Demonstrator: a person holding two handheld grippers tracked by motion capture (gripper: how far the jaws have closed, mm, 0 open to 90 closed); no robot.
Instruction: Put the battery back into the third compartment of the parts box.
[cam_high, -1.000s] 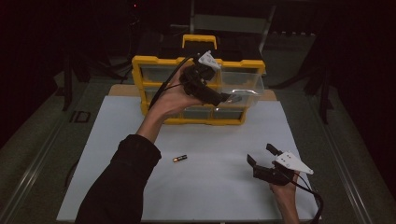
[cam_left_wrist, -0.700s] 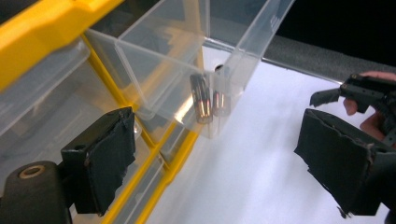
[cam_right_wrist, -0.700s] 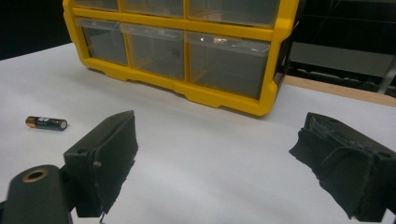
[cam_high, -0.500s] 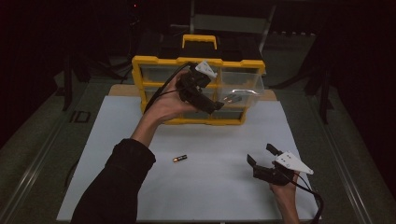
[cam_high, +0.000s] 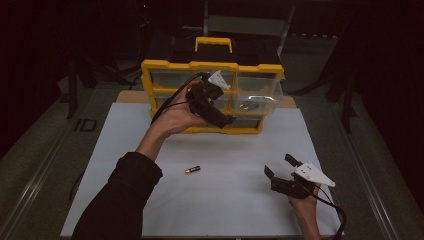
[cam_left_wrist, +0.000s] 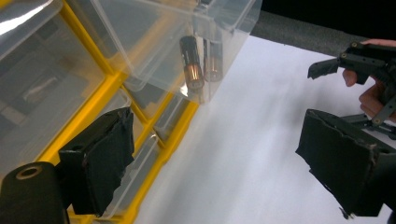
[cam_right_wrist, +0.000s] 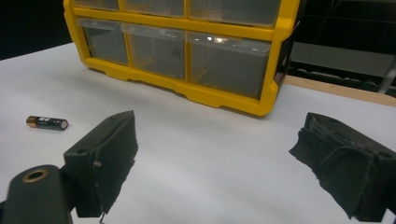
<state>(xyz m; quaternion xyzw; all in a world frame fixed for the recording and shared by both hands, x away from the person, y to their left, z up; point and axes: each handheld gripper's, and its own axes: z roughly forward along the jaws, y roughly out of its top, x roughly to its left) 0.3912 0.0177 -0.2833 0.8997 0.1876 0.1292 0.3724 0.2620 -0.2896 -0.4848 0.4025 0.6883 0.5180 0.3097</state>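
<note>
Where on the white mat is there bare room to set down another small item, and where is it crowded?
Free: the left part of the white mat, left of the forearm, and the stretch between the loose battery and the right gripper. Crowded: the far edge, where the yellow drawer organizer stands with one drawer pulled out and the open left gripper hovers before it.

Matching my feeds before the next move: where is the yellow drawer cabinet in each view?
High view: yellow drawer cabinet at top centre, at the far edge of the white mat.
Left gripper view: it fills the left half, close up.
Right gripper view: it runs along the top.
Shared landmark: the white mat.
</note>
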